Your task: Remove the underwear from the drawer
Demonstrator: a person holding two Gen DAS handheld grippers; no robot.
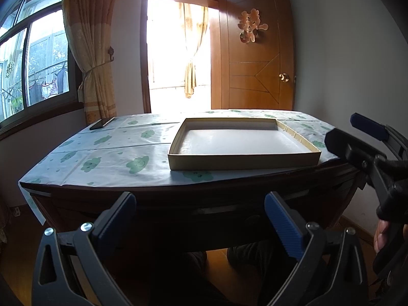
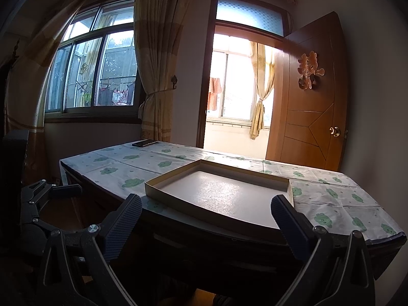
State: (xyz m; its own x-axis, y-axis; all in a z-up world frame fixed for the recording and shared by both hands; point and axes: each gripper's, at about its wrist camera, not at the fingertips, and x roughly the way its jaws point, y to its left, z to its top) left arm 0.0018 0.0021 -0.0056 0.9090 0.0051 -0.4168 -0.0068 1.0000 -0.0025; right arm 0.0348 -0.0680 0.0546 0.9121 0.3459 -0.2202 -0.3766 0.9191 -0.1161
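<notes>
Evidently at the start: both claws hover before the desk front, nothing taken up.
Left claw (image 1: 200,225): blue-padded black fingers spread wide, empty, aimed at the dark drawer front (image 1: 204,210) under the tabletop.
Right claw (image 2: 206,225): likewise splayed and empty, held just off the desk edge.
Underwear: not visible; presumably inside the closed drawer.
Shallow beige cardboard box lid (image 1: 244,162): lies empty near the front edge, likely the landing spot.
Surface: pale tablecloth with green clouds (image 1: 102,150), black phone (image 1: 102,123) at the far corner.
Room: brown wooden door (image 1: 255,63) ajar, yellow tied curtain (image 1: 94,76), bright window.
</notes>
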